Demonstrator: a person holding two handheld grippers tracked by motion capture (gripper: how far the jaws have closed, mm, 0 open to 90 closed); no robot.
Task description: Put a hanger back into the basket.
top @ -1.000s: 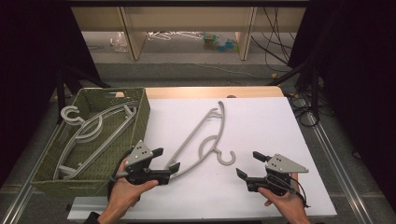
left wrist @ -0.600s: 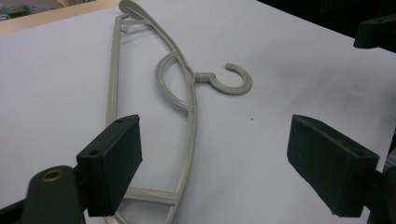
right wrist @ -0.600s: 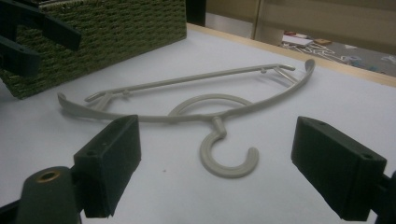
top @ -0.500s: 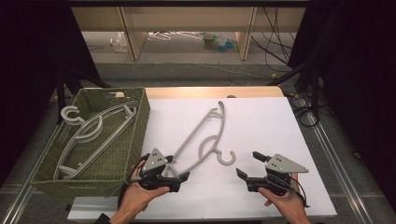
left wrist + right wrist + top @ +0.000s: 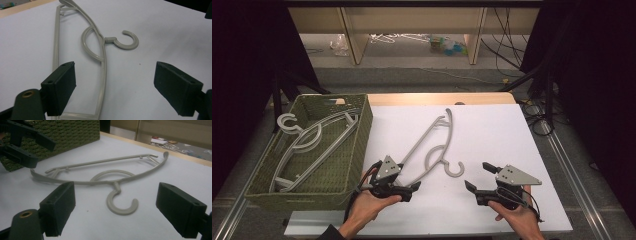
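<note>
A grey plastic clothes hanger [image 5: 432, 145] lies flat on the white bench [image 5: 502, 135], just beside the green woven basket [image 5: 357, 145], its long bar running aslant from the basket's near corner away toward the bench's far edge. Its hook [image 5: 454, 169] curls open on the side away from the basket, toward the near edge of the bench.

The left gripper [image 5: 409, 189] sits at the near end of the hanger, on the basket side, held in a hand [image 5: 369, 205]. Its jaws are spread wide and grip nothing; in the left gripper view the hanger's [image 5: 100, 65] lower end lies between them on the bench surface, closer to the left-hand jaw, and I cannot tell whether that jaw touches it.

The right gripper [image 5: 477, 177] rests well apart from the basket, beyond the hook and near the bench's front edge, in the other hand [image 5: 517, 215]. Its jaws are also spread wide and empty; the right gripper view looks between them at the hook [image 5: 122, 203], which lies a little ahead of them.

Inside the basket lie more grey hangers [image 5: 307, 145], one hook poking over its far left rim.
</note>
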